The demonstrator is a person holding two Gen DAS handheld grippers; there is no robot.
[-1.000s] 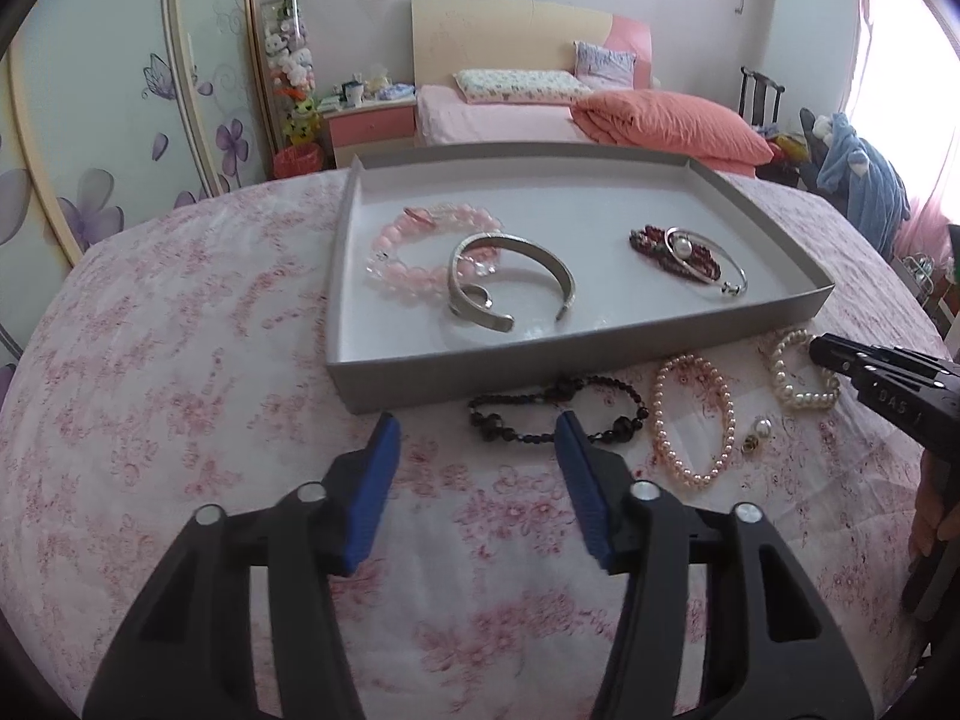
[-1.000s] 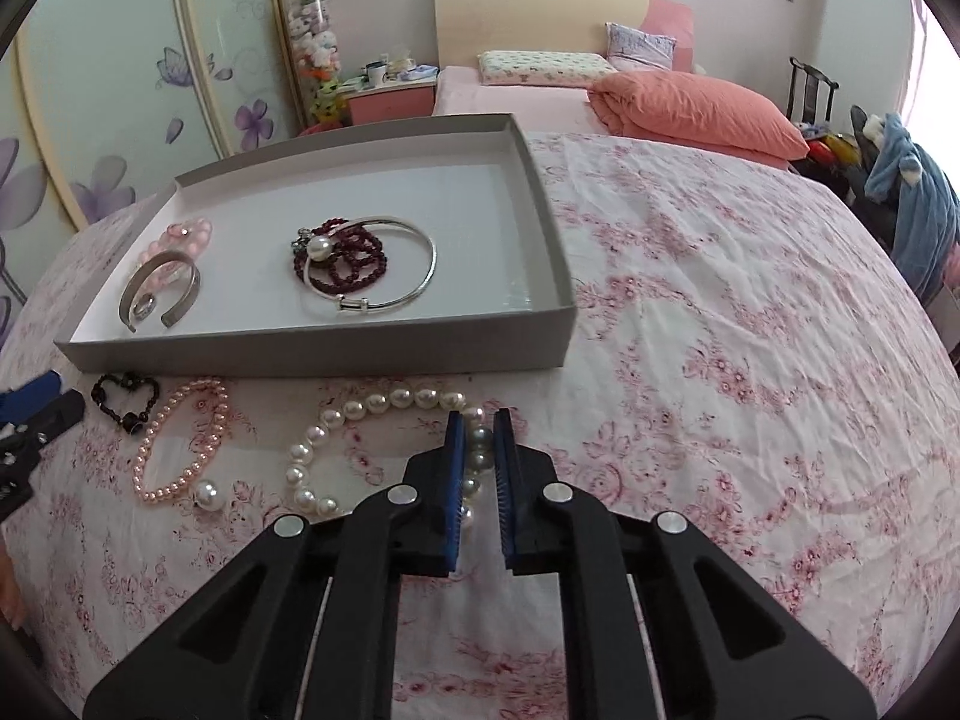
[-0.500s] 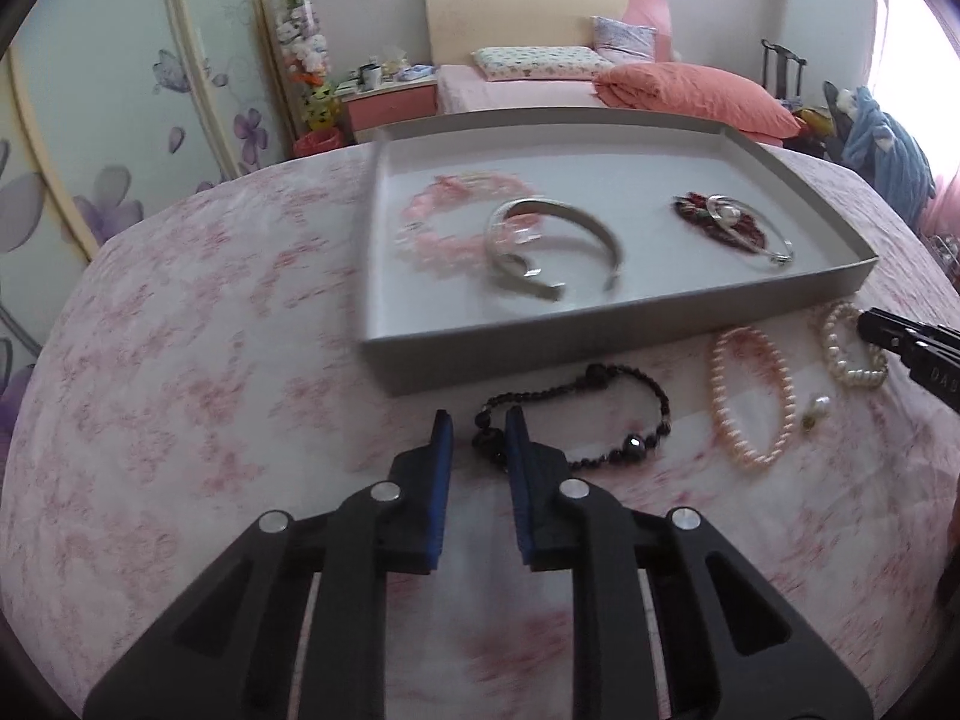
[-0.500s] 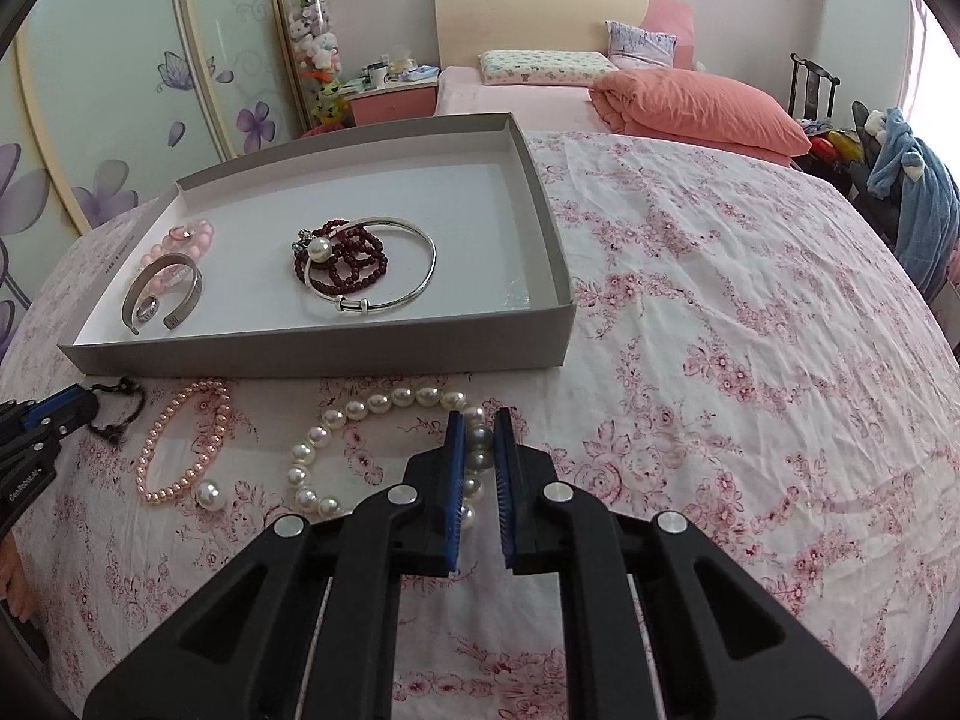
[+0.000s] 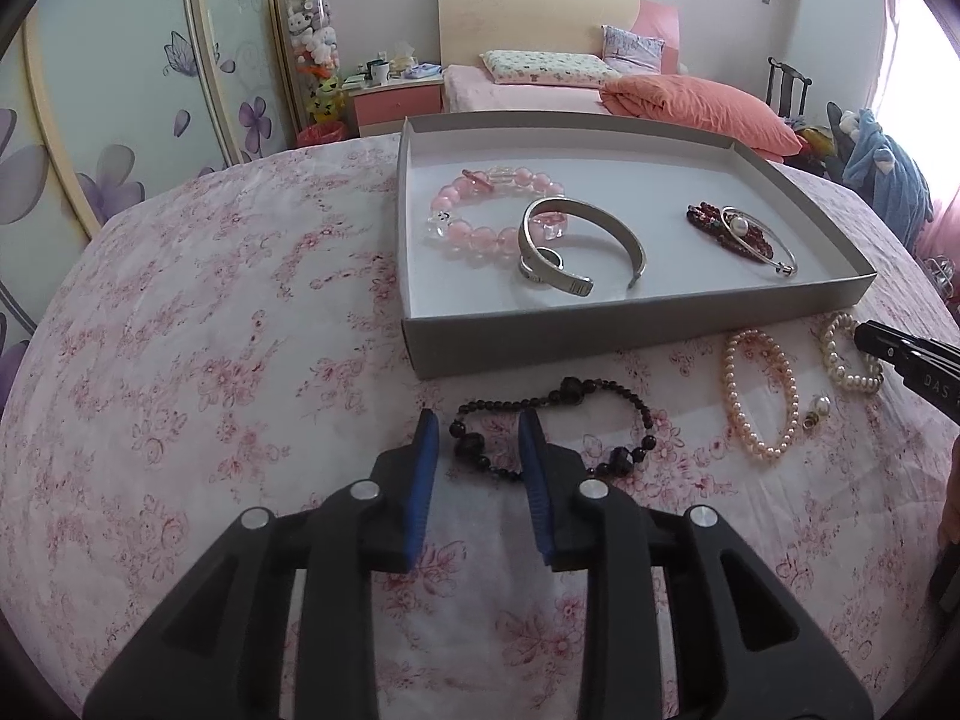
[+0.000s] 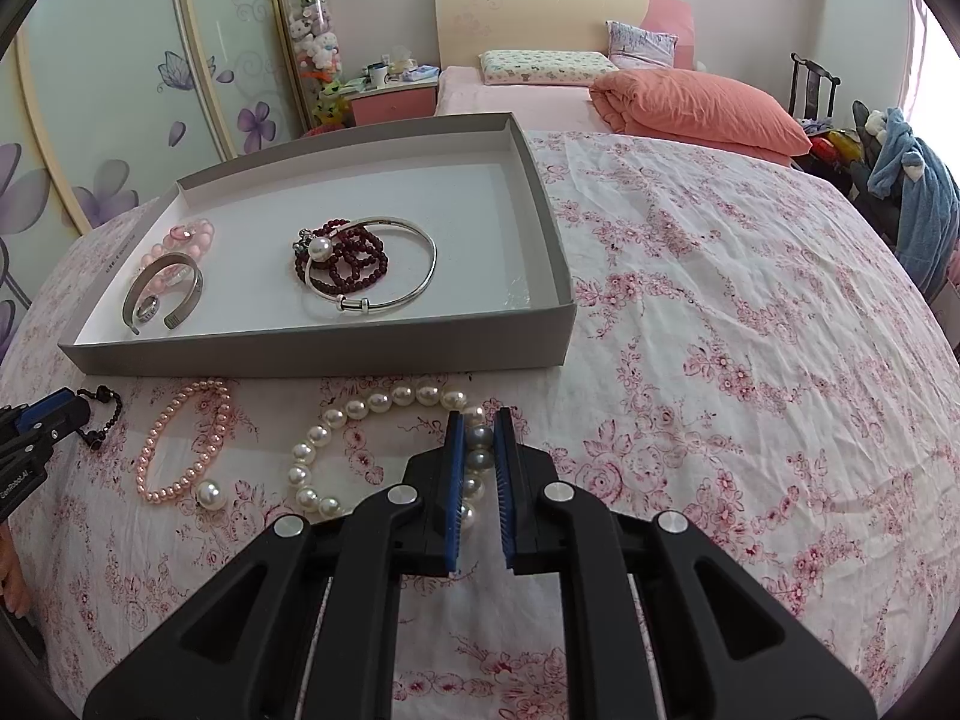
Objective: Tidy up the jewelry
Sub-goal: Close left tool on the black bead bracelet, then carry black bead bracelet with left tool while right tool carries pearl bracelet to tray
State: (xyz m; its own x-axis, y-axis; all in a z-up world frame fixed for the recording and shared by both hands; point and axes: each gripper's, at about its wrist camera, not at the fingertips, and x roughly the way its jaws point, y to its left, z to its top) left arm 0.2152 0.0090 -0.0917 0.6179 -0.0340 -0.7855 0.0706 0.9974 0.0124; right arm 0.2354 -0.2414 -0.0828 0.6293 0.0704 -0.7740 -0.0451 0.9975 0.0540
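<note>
Left wrist view showed our black bead bracelet [image 5: 543, 429] on the floral cloth [image 5: 240, 360], one end between the left gripper [image 5: 480, 462] jaws, which were opening, not pinching. Our right gripper [image 6: 478, 456] clamped the white pearl strand [image 6: 372, 405]. Four pieces lay in the grey tray [image 5: 630, 330] (three remained outside, we judged); the pearl contact was partly hidden

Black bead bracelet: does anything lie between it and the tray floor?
Only the tray's near wall. The black bead bracelet lies on the cloth before it, between the opening jaws of the left gripper, unpinched.
</note>
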